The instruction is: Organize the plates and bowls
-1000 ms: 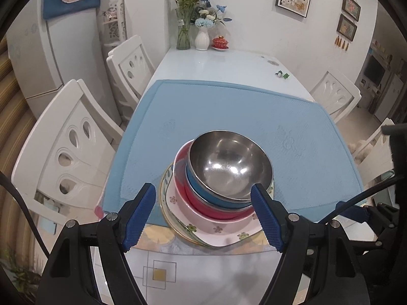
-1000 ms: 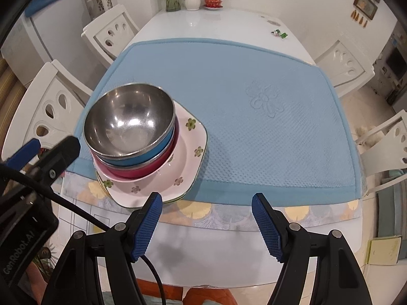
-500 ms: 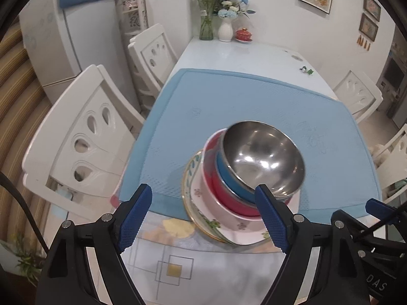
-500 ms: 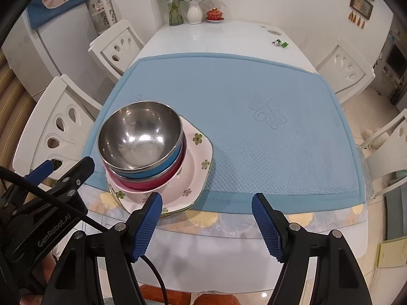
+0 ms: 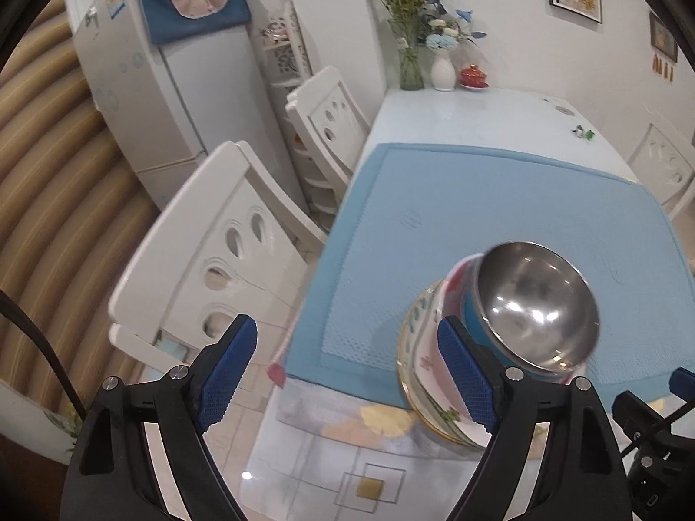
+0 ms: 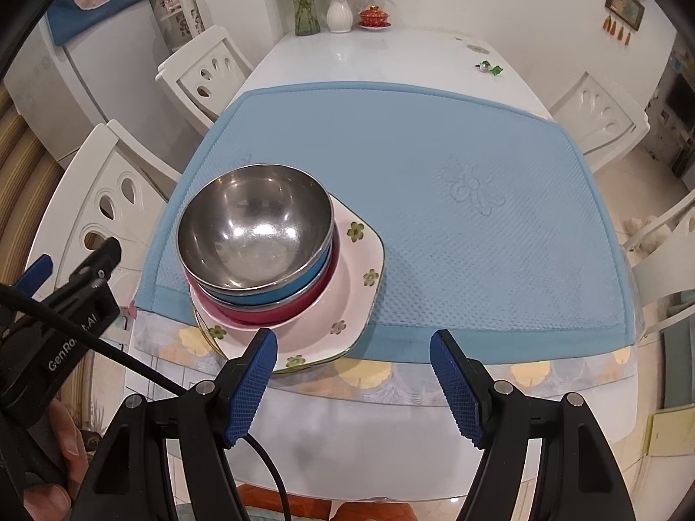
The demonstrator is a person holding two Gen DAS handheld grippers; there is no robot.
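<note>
Two grippers hang over the near edge of the white dining table (image 6: pixel 382 56). The left gripper (image 5: pixel 347 373) has its blue-padded jaws spread wide and opening further, with nothing between them; its right finger (image 5: pixel 467 373) overlaps the stack of dishes in the picture, though I cannot tell whether it touches. The right gripper (image 6: pixel 352 380) holds its jaws apart and empty, just short of the table edge. In the right wrist view the left tool's black body reads "GenRo", then a cable hides letters, then ".AI", with a hand (image 6: pixel 56 456) wrapped round it.

The stack sits at the near left corner of the blue mat (image 6: pixel 434 165): a steel bowl (image 6: pixel 254 234) nested in a blue bowl (image 6: pixel 282 291), in a red bowl (image 6: pixel 278 312), on a pink flowered square plate (image 6: pixel 352 269) that rests on a gold-rimmed plate (image 5: pixel 412 317).

Beyond, white chairs (image 5: pixel 217 260) flank the table; a fridge (image 5: pixel 173 87), vases of flowers (image 6: pixel 339 13) and a red lidded cup (image 6: pixel 374 15) stand farthest.
</note>
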